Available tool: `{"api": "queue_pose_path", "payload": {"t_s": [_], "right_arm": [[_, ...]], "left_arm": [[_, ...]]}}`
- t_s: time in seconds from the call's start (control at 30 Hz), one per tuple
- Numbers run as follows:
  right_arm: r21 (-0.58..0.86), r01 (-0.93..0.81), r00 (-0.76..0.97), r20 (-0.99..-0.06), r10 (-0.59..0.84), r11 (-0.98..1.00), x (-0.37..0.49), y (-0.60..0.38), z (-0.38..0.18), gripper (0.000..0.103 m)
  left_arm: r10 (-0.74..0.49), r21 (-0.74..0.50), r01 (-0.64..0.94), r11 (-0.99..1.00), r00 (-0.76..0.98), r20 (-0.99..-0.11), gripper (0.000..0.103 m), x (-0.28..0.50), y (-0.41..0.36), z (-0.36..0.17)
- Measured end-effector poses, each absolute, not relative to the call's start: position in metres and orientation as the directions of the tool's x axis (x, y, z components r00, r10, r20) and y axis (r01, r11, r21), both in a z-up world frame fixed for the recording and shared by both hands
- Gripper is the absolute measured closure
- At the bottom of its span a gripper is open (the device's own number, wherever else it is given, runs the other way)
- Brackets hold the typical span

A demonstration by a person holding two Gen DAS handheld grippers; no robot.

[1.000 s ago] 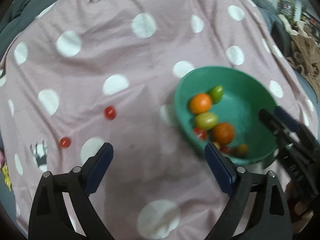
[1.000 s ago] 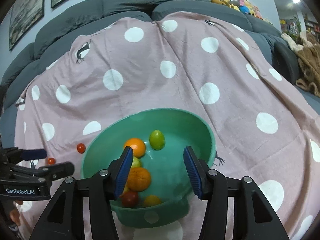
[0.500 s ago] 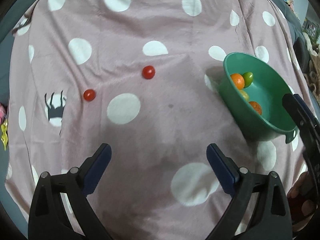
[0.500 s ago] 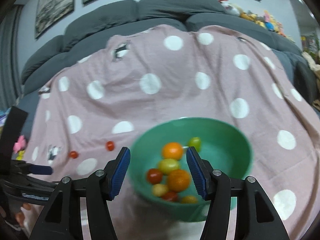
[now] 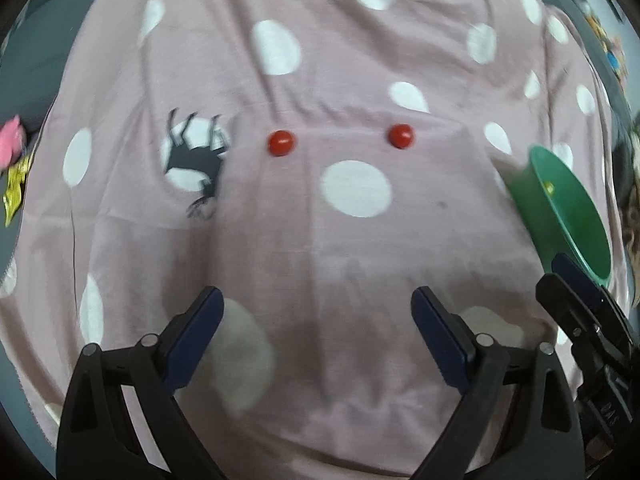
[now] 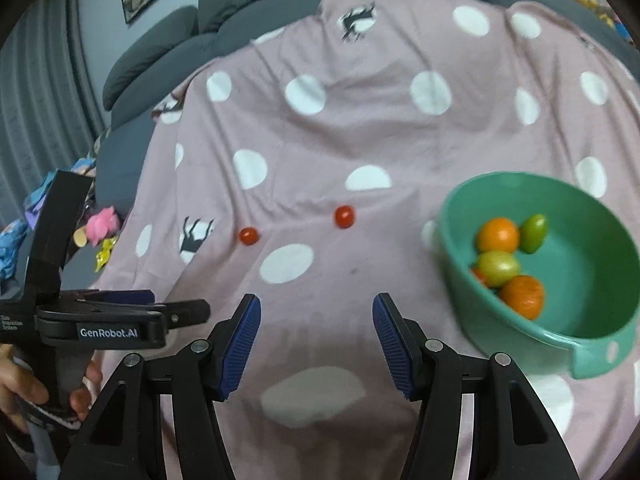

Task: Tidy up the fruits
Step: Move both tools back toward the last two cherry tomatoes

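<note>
Two small red tomatoes lie on the pink polka-dot cloth: the left tomato (image 5: 281, 143) (image 6: 249, 235) and the right tomato (image 5: 401, 135) (image 6: 344, 216). A green bowl (image 6: 600, 332) (image 5: 560, 200) on the right holds two oranges (image 6: 497, 235), green fruits (image 6: 499, 264) and a red one. My left gripper (image 5: 316, 320) is open and empty, short of the two tomatoes. My right gripper (image 6: 316, 320) is open and empty, left of the bowl. The left gripper also shows in the right wrist view (image 6: 176, 312).
The cloth (image 6: 360, 128) covers a grey sofa (image 6: 160, 52). Small colourful toys (image 6: 102, 224) lie off the cloth's left edge. The right gripper's fingers (image 5: 580, 292) show at the right edge of the left wrist view.
Both grippers have swung left, away from the bowl. The two red tomatoes now sit ahead of the left gripper, and the bowl has slid to the right in both views.
</note>
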State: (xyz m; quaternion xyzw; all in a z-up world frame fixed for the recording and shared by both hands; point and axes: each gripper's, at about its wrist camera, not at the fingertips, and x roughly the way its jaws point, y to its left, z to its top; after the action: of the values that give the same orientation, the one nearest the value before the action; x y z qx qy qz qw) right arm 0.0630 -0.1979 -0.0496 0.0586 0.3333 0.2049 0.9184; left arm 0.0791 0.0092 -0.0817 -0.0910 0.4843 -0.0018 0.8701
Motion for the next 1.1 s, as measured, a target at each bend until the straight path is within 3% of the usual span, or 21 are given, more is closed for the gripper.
{"api": "queue_pose_path", "payload": {"t_s": [0.27, 0.4, 0.6, 0.8, 0.9, 1.03, 1.1], "right_arm": [[0.247, -0.332, 0.619, -0.672, 0.407, 0.910, 0.115, -0.172, -0.056, 0.044], [0.271, -0.280, 0.580, -0.716, 0.388, 0.921, 0.151, -0.171, -0.065, 0.044], [0.285, -0.261, 0.537, -0.751, 0.384, 0.922, 0.193, -0.166, -0.083, 0.044], [0.364, -0.249, 0.434, -0.786, 0.440, 0.897, 0.230, -0.158, -0.102, 0.044], [0.297, -0.244, 0.446, -0.811, 0.379, 0.923, 0.241, -0.152, -0.106, 0.044], [0.286, -0.253, 0.444, -0.814, 0.374, 0.924, 0.254, -0.145, -0.113, 0.044], [0.251, -0.256, 0.463, -0.816, 0.346, 0.934, 0.259, -0.140, -0.114, 0.044]], "left_arm": [[-0.163, -0.226, -0.041, 0.973, 0.571, -0.805, 0.032, 0.114, 0.031, -0.076], [-0.230, -0.263, 0.025, 0.964, 0.571, -0.788, 0.034, 0.145, 0.027, -0.080], [-0.261, -0.303, 0.002, 0.953, 0.513, -0.818, 0.038, 0.193, 0.035, -0.108], [-0.190, -0.219, 0.003, 0.976, 0.505, -0.842, 0.043, 0.225, 0.029, -0.121], [-0.155, -0.183, -0.004, 0.983, 0.515, -0.843, 0.045, 0.234, 0.027, -0.123], [-0.116, -0.145, -0.016, 0.989, 0.517, -0.848, 0.061, 0.243, 0.027, -0.127], [-0.108, -0.134, -0.012, 0.991, 0.517, -0.849, 0.062, 0.248, 0.024, -0.129]]}}
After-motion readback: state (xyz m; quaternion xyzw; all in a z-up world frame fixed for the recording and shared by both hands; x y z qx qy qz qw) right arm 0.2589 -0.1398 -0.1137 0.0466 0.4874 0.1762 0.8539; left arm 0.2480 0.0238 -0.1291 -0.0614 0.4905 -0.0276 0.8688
